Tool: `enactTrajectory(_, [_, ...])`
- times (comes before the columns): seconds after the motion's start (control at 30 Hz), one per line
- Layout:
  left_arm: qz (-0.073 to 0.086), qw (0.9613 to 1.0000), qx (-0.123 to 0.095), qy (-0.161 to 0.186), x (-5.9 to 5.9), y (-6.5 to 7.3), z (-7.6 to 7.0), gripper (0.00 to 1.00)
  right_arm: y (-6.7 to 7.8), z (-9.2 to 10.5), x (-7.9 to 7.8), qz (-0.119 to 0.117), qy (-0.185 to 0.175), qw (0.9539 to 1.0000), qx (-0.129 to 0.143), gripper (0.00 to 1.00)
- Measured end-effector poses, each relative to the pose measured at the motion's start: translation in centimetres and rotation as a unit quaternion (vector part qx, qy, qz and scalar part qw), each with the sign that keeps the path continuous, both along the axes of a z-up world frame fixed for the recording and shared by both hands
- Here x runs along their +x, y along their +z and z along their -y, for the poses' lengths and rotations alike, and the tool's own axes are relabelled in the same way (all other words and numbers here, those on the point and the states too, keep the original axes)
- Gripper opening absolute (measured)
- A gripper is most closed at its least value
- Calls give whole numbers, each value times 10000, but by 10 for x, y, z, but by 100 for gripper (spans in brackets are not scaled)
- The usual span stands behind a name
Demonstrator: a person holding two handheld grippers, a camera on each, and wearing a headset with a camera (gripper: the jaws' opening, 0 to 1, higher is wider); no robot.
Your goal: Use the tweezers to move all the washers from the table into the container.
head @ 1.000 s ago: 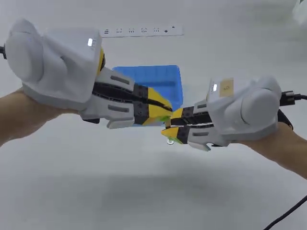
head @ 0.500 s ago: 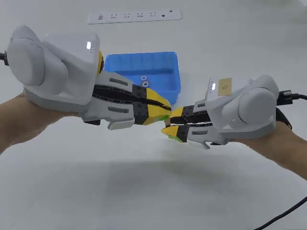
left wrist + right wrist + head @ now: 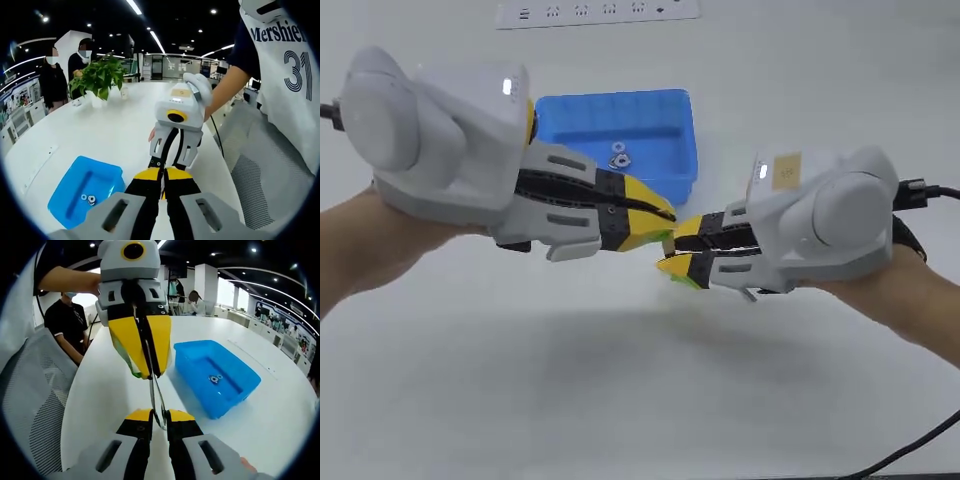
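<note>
Washers point(image 3: 618, 155) lie inside the blue container point(image 3: 665, 110) on the white table point(image 3: 620, 380); in front of it I see the tweezers point(image 3: 156, 400) bridging both grippers; left gripper point(image 3: 667, 222) pinches one end; right gripper point(image 3: 666, 267) clamps the other.

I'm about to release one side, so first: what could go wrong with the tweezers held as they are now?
1. The tweezers bridge the left gripper and right gripper, both sets of fingers closed around them; a mistimed release or a twist could drop or bend them.
2. All this hangs just beside the blue container holding washers; a swing might knock it.
</note>
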State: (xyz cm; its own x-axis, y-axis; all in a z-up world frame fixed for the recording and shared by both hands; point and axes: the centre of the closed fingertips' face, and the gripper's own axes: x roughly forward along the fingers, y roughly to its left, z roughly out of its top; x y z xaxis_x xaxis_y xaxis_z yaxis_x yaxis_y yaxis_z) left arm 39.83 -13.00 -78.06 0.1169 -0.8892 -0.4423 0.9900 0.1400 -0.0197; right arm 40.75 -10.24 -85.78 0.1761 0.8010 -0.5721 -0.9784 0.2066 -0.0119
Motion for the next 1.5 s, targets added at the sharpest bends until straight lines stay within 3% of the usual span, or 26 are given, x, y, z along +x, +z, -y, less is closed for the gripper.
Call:
enactTrajectory(0.3, [-72,10000,0,-5,0,-1,1,6,-1,-1,1,-110,-41,9999,33,12])
enactTrajectory(0.63, [-48,10000,16,1,0,1,1,6,1,-2,-1,-93,-23,9999,39,12])
enactTrajectory(1.17, [-176,9998,-12,5,3,-3,3,6,-4,0,0,-143,-41,9999,21,12])
enactTrajectory(1.5, [-178,9998,25,-16,2,-3,3,6,-3,0,-3,-170,-43,9998,-23,11])
